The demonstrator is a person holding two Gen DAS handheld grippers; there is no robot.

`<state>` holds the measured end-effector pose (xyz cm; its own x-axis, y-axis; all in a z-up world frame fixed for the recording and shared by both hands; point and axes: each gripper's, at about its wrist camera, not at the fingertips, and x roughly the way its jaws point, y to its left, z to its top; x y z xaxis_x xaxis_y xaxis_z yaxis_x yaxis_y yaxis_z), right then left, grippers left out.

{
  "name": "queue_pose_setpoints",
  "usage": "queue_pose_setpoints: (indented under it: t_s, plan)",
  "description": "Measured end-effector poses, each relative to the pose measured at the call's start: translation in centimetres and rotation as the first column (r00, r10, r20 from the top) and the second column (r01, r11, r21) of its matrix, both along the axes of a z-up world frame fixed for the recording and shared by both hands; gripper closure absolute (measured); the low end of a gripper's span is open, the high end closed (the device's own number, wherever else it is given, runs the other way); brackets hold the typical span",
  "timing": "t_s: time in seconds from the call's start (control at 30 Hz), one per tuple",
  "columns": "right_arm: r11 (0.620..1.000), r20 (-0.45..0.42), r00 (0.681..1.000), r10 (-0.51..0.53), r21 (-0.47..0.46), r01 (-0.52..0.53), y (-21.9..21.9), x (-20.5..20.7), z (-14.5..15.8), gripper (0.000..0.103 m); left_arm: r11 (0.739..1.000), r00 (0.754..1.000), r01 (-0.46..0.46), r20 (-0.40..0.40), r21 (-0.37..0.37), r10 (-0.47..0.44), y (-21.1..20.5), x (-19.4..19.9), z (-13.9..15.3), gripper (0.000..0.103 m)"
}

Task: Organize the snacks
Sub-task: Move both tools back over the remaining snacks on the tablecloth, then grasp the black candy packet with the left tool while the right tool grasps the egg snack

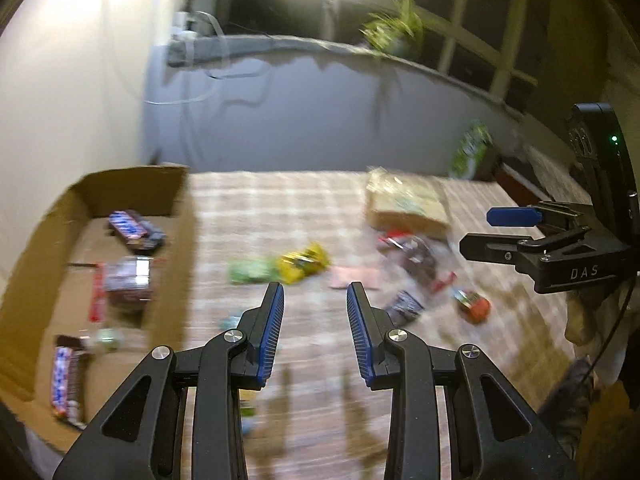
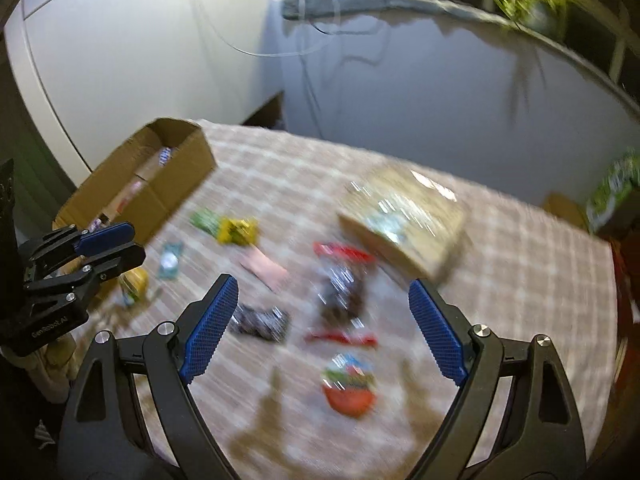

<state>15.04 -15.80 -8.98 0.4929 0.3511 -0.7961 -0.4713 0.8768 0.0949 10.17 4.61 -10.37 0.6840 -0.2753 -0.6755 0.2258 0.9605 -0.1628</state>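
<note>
Both claws are empty: the left claw (image 1: 315, 300) partly open, the right claw (image 2: 322, 320) spread wide. Loose snacks lie mid-frame on the tabletop (image 2: 520, 264); the cardboard box (image 1: 44, 240) at left holds several. Likely next: grasping the egg-shaped treat (image 2: 349, 388).

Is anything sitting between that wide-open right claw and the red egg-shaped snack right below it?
Nothing visible does. The right gripper hangs open and empty above the red egg-shaped snack, which lies alone on the checked tablecloth; the clear red-edged packet lies just beyond it.
</note>
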Motion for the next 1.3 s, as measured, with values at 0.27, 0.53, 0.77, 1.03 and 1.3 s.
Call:
queue_pose_setpoints:
  t_s: [0.27, 0.53, 0.77, 1.03, 1.3]
  plan:
    - [1.0, -0.07, 0.997, -0.016, 0.007, 0.016, -3.9, -1.2, -3.4, 0.013, 0.99, 0.989, 0.132, -0.077, 0.041, -0.128, -5.2, 0.9, -1.8, 0.072]
    - [0.999, -0.093, 0.995, 0.037, 0.005, -0.036, -3.8, -1.7, -5.8, 0.013, 0.974, 0.972, 0.203, -0.141, 0.098, -0.189, -8.2, 2.2, -3.5, 0.072]
    - [0.999, -0.113, 0.992, 0.051, 0.026, -0.048, -4.4, -1.4, -6.6, 0.019, 0.967, 0.972, 0.201, -0.157, 0.155, -0.177, -8.7, 3.2, -4.6, 0.07]
    - [0.996, -0.098, 0.991, 0.091, -0.007, -0.092, -3.1, -1.8, -7.1, 0.026, 0.963, 0.966, 0.22, -0.173, 0.156, -0.193, -9.0, 3.2, -5.0, 0.07]
    - [0.995, -0.082, 0.992, 0.093, -0.036, -0.096, -2.7, -1.9, -7.3, 0.052, 0.964, 0.971, 0.203, -0.164, 0.171, -0.176, -9.1, 3.2, -5.0, 0.078]
